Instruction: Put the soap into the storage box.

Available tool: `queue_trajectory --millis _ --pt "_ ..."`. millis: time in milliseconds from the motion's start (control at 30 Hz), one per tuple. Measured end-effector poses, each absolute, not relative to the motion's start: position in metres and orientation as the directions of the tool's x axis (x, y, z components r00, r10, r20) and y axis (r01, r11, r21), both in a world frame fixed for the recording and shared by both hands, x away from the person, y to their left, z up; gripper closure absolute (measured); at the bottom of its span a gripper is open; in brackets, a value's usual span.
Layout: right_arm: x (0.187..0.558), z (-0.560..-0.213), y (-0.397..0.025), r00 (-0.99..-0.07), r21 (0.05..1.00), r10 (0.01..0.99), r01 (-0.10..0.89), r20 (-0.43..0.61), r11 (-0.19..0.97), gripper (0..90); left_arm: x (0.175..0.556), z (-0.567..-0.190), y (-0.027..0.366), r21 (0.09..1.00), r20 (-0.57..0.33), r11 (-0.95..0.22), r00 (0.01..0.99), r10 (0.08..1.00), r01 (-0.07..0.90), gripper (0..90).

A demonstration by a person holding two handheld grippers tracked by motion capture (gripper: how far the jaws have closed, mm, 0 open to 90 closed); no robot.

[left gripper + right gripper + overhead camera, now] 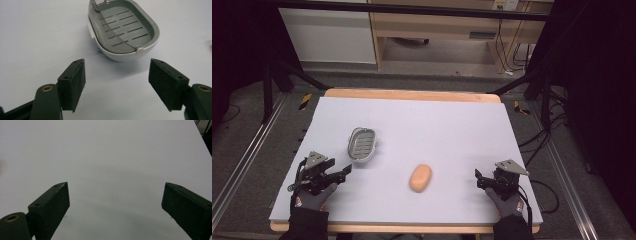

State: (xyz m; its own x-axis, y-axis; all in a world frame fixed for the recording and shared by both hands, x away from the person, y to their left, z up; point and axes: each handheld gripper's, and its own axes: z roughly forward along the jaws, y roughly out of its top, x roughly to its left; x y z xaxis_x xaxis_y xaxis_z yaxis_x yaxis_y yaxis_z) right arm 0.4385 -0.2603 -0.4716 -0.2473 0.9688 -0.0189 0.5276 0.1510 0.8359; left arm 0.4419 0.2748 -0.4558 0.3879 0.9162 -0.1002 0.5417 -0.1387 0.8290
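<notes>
Grey slotted soap dish (362, 144) sits left of centre on the white table (462, 125), just ahead of the left gripper (343, 171), whose jaws gape wide around nothing. Orange soap bar (420, 178) lies mid-table, apart from the dish. Right gripper (478, 177) rests near the right edge, jaws wide apart, empty.

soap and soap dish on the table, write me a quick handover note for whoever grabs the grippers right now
Left gripper: open, holding nothing, aimed at the grey oval slotted soap dish, just short of it.
Right gripper: open, holding nothing, over bare white table cover.
Orange oval bar of soap: lying on the cover between the two grippers, untouched. The dish sits farther back on the left, with nothing in it.
Done: nothing yet.
Left, probably: pick up the soap and set it in the dish.
</notes>
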Motion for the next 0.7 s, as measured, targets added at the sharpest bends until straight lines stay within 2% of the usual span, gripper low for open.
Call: queue_trajectory --millis 700 --pt "0.434 -0.468 -0.268 -0.242 0.847 0.970 0.520 0.023 0.109 7.7 0.435 -0.452 0.241 0.819 -0.092 -0.208 0.479 0.873 0.535 31.6"
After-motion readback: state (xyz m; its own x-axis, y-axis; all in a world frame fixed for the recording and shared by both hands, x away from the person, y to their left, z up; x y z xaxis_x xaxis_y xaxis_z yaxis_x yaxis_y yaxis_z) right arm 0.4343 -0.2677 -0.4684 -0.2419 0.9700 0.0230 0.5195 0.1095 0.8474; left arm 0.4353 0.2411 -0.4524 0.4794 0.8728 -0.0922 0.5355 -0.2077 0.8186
